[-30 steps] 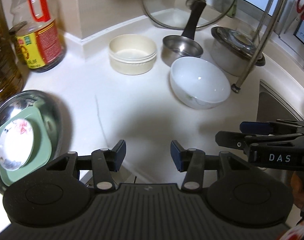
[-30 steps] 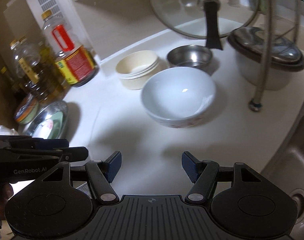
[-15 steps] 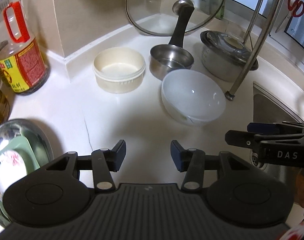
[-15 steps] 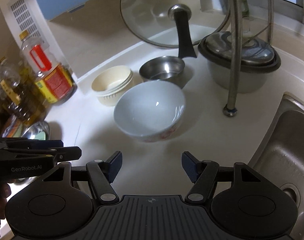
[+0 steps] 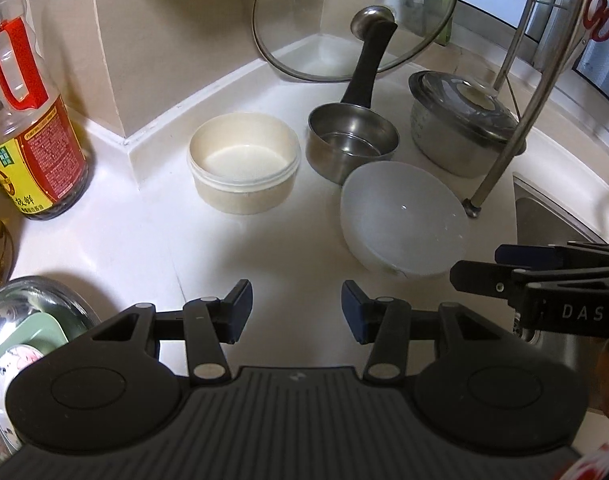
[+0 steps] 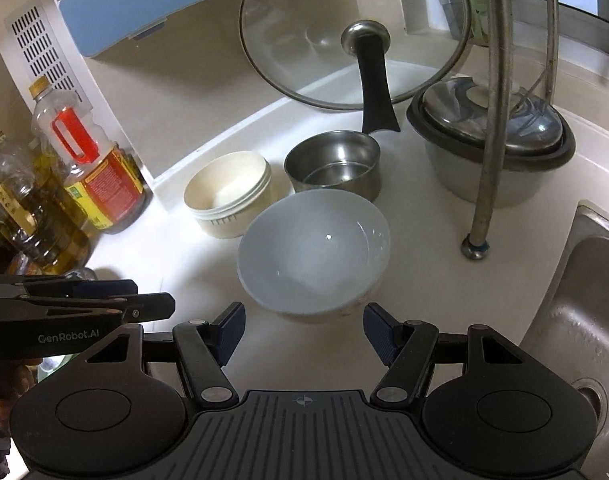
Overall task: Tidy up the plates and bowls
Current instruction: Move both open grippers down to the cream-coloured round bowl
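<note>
The white bowl (image 6: 312,250) sits upright on the bench (image 6: 424,264), touching the steel saucepan (image 6: 332,164) and just beside the cream tub (image 6: 228,194), likely parked there for sorting. The right gripper (image 6: 303,330) hovers near its closest rim, jaws spread wide and empty, seemingly lined up to take it. The left gripper (image 5: 294,306) hangs over bare bench, jaws partly apart and empty, near the steel dish (image 5: 32,300) of stacked plates.

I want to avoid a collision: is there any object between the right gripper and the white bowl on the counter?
Nothing visible stands in the way. The right gripper is open and the white bowl sits directly ahead of it, with only bare counter between. The steel saucepan and cream container stand behind the bowl.
</note>
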